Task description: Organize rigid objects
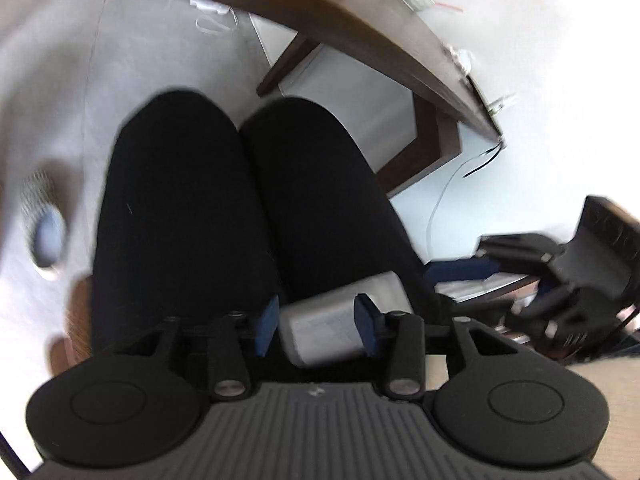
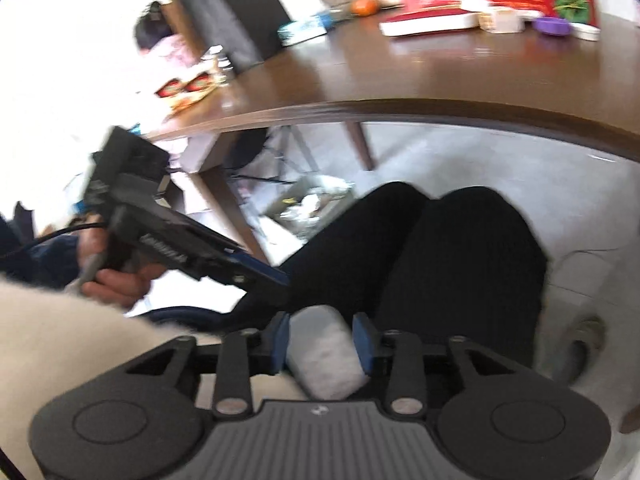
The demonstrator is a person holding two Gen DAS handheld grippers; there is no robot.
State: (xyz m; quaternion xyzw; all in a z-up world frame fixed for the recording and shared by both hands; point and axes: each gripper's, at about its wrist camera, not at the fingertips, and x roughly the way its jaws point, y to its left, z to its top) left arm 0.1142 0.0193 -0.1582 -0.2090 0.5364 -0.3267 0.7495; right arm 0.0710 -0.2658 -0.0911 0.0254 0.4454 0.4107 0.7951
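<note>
Both grippers hang over the person's black-trousered legs (image 1: pixel 224 208), below the brown table (image 2: pixel 400 80). The left gripper (image 1: pixel 320 326) has its jaws clamped on a silvery box (image 1: pixel 340 324); the right gripper (image 2: pixel 322 344) grips a white block (image 2: pixel 328 360).

your left wrist camera sits low, facing down over your legs (image 1: pixel 240 208), with the table (image 1: pixel 360 36) edge arcing across the upper frame. your right wrist camera looks more level, across the tabletop (image 2: pixel 440 76) in its upper half. both views share your legs (image 2: pixel 440 248) and that table.
</note>
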